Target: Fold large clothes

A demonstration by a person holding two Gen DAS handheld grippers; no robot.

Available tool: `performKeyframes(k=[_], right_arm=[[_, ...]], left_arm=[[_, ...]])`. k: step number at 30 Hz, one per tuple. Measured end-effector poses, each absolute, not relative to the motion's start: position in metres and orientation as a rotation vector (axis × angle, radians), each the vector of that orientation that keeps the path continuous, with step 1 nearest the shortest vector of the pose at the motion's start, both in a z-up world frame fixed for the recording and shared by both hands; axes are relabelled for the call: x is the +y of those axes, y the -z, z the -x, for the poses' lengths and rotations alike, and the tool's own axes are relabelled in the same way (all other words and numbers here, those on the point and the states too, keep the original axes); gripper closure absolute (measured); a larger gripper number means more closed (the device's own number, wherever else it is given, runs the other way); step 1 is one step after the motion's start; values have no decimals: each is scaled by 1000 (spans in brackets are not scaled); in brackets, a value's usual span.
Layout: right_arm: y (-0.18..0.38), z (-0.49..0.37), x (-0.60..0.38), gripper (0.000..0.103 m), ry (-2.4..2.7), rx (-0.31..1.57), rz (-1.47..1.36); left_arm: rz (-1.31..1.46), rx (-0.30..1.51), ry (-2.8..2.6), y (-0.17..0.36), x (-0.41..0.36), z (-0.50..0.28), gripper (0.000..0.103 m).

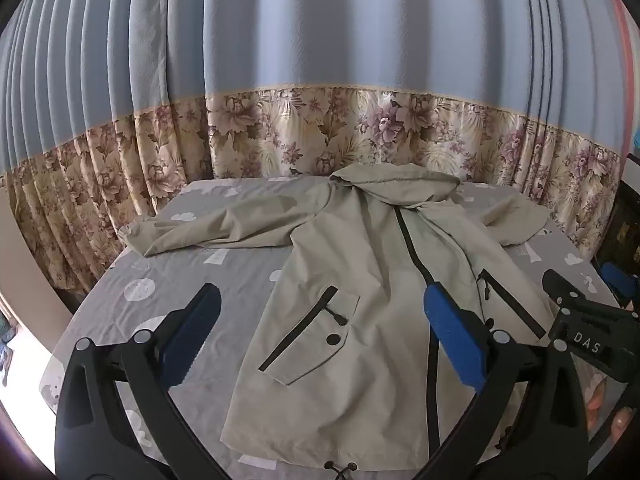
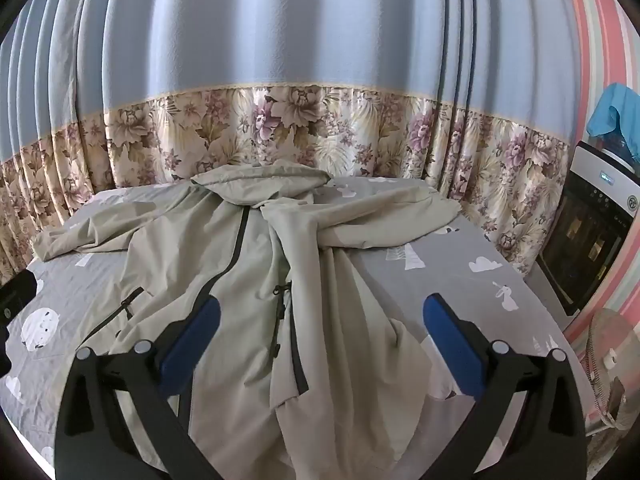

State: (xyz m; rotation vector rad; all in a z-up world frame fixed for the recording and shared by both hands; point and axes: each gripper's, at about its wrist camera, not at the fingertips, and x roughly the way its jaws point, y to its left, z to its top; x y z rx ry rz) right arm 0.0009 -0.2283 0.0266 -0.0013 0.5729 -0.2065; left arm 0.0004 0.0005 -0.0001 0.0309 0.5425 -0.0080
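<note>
In the left wrist view, the left tool (image 1: 322, 312) is nearest, its two blue-padded fingers (image 1: 456, 340) spread wide apart with nothing between them, hovering over the near part of a beige hooded jacket (image 1: 360, 280). The jacket lies front up on a bed with a grey patterned sheet (image 1: 180, 276), its hood (image 1: 396, 184) at the far end against the blue and floral curtain (image 1: 320, 80). One sleeve stretches out to the left, the other to the right. A black zip (image 1: 412, 248) runs down the middle, and a black-trimmed pocket (image 1: 308, 332) sits left of it. At the right edge the black body of the right tool (image 1: 584, 320) shows.

In the right wrist view, the right tool (image 2: 322, 312) also stands wide apart and holds nothing. Its left finger (image 2: 192, 340) is over the jacket (image 2: 240, 280), whose right side is bunched in folds, and its right finger is over bare sheet (image 2: 460, 272). A dark cabinet (image 2: 588, 236) stands at the far right beside a striped wall (image 2: 592, 40).
</note>
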Motion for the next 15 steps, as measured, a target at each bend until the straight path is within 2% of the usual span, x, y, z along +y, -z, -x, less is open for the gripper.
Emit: performKeyframes(k=[15], right_arm=[[-26, 0, -230, 2, 211, 573, -2]], left_arm=[[33, 557, 18, 2, 20, -8, 3]])
